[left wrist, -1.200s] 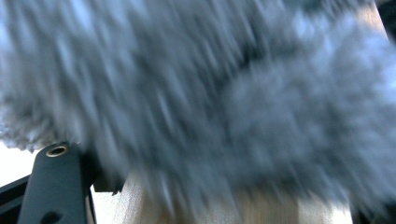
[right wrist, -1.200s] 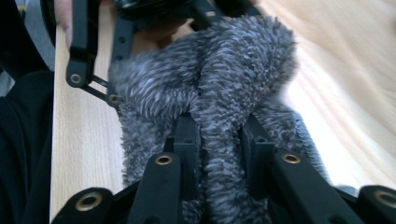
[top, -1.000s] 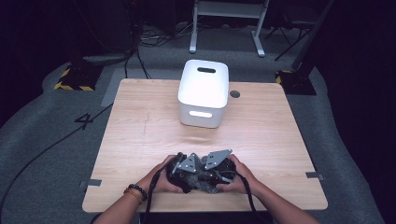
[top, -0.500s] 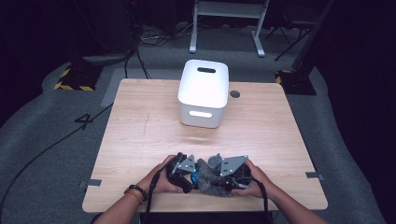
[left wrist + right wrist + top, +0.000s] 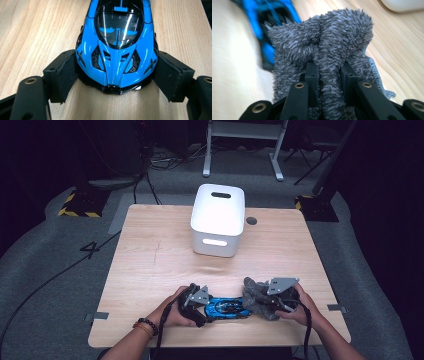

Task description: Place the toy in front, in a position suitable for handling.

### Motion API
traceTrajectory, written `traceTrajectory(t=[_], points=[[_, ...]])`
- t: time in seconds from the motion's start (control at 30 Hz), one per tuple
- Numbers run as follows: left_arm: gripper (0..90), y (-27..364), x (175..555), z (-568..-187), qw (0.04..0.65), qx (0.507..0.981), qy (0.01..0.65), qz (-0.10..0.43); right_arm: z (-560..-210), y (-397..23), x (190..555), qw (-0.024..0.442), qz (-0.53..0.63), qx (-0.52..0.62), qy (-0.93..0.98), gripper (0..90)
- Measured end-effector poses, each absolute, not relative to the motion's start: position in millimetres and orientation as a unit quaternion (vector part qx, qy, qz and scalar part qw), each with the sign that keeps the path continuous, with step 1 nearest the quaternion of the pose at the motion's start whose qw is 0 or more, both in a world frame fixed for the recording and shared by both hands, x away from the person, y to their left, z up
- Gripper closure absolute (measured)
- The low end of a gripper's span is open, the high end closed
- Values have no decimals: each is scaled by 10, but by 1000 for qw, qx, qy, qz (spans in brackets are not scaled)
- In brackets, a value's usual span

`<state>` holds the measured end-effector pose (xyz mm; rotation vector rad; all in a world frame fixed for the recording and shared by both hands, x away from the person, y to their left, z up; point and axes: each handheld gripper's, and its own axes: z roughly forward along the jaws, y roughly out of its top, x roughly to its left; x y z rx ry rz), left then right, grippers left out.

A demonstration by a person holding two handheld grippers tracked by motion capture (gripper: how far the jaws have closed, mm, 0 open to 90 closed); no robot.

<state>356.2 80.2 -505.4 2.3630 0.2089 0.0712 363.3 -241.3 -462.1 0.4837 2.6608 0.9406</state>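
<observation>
A glossy blue toy car [image 5: 227, 307] lies on the wooden table [image 5: 150, 250] near its front edge. My left gripper [image 5: 206, 308] is shut on the car's nose; in the left gripper view the two black pads [image 5: 63, 72] press against both sides of the car [image 5: 117, 37]. Just right of the car, my right gripper [image 5: 267, 302] is shut on a bunched grey fluffy cloth [image 5: 255, 295]. In the right gripper view the cloth [image 5: 324, 37] is pinched between the fingers [image 5: 310, 75] and bulges above them, with the car [image 5: 259, 20] blurred behind it at the upper left.
A white rectangular bin [image 5: 218, 220] with a slotted top stands at the back middle of the table. A small dark round hole [image 5: 251, 220] sits right of it. Cables and stand legs lie on the grey floor beyond the table.
My right gripper has slid to the right with the grey cloth, off the car, so the blue car now shows between the two hands. The left gripper has stayed put.
</observation>
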Motion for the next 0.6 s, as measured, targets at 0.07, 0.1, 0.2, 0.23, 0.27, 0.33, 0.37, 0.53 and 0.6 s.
traceTrajectory(t=[0.07, 0.1, 0.2, 0.23, 0.27, 0.33, 0.37, 0.53, 0.6], points=[[236, 802, 3561, -5054, 375, 923, 82, 28, -4665, -2472, 3704, 136, 320, 192, 917, 733], [236, 802, 3559, -5054, 374, 923, 82, 27, -4690, -2486, 3724, 135, 314, 200, 918, 733], [236, 801, 3560, -5054, 375, 923, 82, 29, -4753, -2466, 3734, 134, 295, 204, 924, 732], [236, 802, 3556, -5053, 373, 923, 84, 27, -4765, -2440, 3720, 135, 288, 201, 927, 732], [236, 801, 3557, -5054, 374, 923, 83, 28, -4773, -2410, 3706, 132, 281, 197, 930, 731], [236, 801, 3555, -5054, 374, 923, 85, 28, -4785, -2351, 3667, 122, 277, 186, 935, 731], [236, 800, 3557, -5054, 374, 923, 84, 29, -4789, -2323, 3646, 118, 277, 181, 936, 731], [234, 788, 3554, -5057, 376, 922, 90, 32, -4780, -2290, 3603, 103, 279, 174, 939, 731], [234, 778, 3556, -5055, 375, 922, 95, 35, -4775, -2328, 3618, 88, 284, 177, 938, 731]])
